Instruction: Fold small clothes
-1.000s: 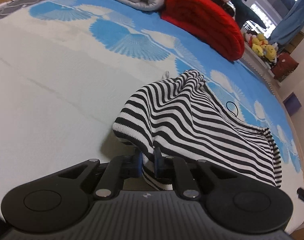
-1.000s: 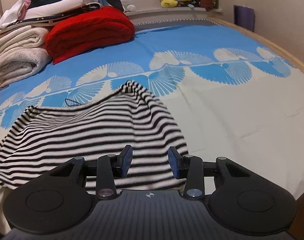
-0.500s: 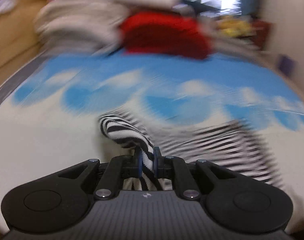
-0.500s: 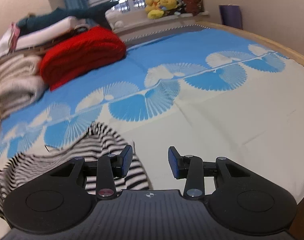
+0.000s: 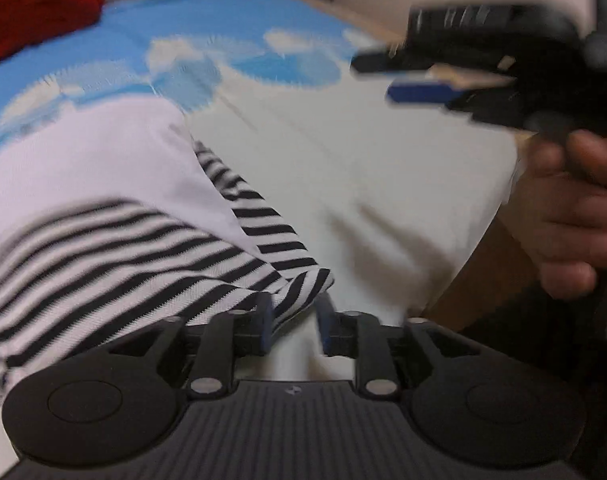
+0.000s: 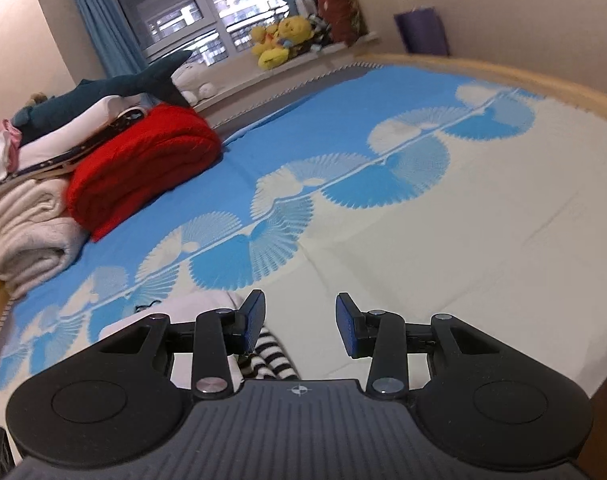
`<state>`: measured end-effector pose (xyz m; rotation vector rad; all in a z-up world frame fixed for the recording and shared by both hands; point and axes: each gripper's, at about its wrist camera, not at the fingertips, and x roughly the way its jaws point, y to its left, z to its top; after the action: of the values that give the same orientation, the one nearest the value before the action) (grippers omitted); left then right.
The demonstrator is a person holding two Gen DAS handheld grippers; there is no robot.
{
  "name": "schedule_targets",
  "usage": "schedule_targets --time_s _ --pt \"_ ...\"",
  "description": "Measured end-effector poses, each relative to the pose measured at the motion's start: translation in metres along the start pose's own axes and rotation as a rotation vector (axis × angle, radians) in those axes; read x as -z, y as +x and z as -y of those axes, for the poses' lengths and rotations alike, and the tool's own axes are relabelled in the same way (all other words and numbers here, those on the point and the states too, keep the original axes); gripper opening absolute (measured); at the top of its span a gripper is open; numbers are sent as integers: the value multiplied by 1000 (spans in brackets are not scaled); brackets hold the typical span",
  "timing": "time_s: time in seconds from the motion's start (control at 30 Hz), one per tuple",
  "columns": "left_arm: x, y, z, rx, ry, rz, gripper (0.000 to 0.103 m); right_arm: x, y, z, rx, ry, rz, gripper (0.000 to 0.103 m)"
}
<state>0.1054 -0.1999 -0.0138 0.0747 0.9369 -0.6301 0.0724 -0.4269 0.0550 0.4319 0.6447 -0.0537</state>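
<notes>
Folded-over striped garment (image 5: 151, 248) just freed by left fingers (image 5: 265, 320); right gripper (image 6: 299, 322) gapes empty

No legible text, labels, brands or numbers in either view; left wrist view blurred by motion.

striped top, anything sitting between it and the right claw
Nothing visible does. In the right wrist view the striped top lies just below the left pad of the open right claw, with only bare bedsheet between the pads. The folded red blanket sits far back.
</notes>
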Motion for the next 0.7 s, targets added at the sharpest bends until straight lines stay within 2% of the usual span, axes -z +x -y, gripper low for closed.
schedule_targets --time_s 0.07,0.13,0.2,0.27,0.3,0.37,0.43,0.57,0.67,0.7 --pt "11 -29 -15 -40 -44 72 40 -7 6 1 -70 -9 -38 41" --pt "20 -53 -42 -139 -94 126 40 -14 19 -5 -147 -41 -91 41" --pt "27 -66 -68 -250 -165 159 44 -18 39 -14 -185 -76 -145 41" --pt "31 -68 -96 -340 -267 143 72 -19 66 -25 -233 -89 -217 41" --pt "34 -65 -106 -361 -318 112 75 -18 78 -30 -263 -81 -259 41" --pt "42 -59 -121 -354 -416 80 79 -13 105 -41 -321 -54 -358 44" --pt "51 -57 -131 -324 -504 80 84 -7 128 -55 -330 -61 -419 48" --pt "56 -49 -142 -264 -612 60 90 4 164 -71 -243 -66 -477 48" --pt "46 -32 -151 -221 -645 41 90 8 174 -71 -223 -42 -491 47" --pt "45 -30 -153 -216 -641 38 90 8 174 -72 -213 -45 -479 40"
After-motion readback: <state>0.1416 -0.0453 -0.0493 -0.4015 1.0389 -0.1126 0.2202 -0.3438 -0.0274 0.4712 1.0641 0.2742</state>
